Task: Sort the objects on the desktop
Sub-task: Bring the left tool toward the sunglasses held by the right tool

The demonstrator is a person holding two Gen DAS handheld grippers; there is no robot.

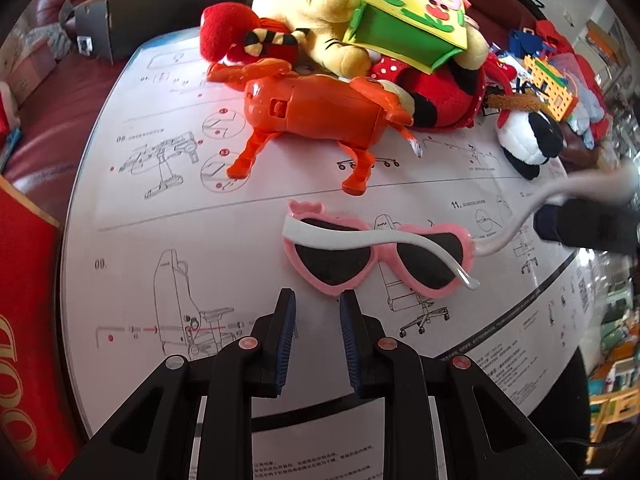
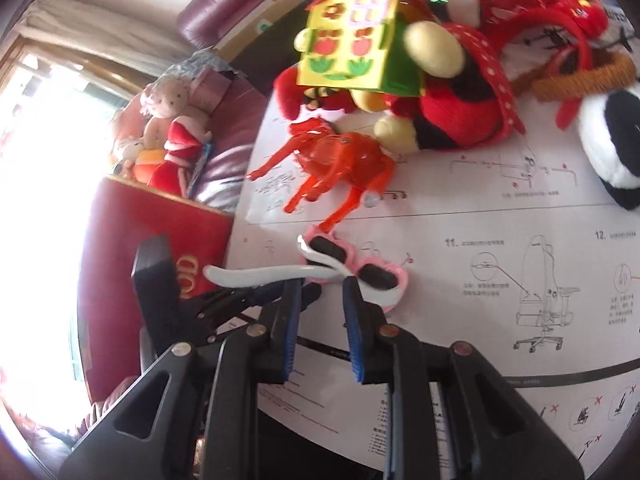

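Observation:
Pink heart-shaped sunglasses (image 1: 376, 254) with white arms lie on the white instruction sheet (image 1: 160, 240). My left gripper (image 1: 317, 300) is open and empty, its tips just short of the glasses' near rim. In the right wrist view my right gripper (image 2: 320, 286) is open, with the glasses (image 2: 356, 268) right at its tips and one white arm (image 2: 256, 274) sticking out to the left. It shows in the left wrist view as a dark shape at the right edge, beside the glasses' outstretched arm (image 1: 520, 216).
An orange plastic horse (image 1: 316, 116), a yellow plush (image 1: 320, 12), a foam house (image 1: 408, 12), a red plush (image 1: 440, 92) and a panda plush (image 1: 528, 140) crowd the far side. A red box (image 1: 24, 320) stands left. A dark red sofa (image 1: 60, 120) lies behind.

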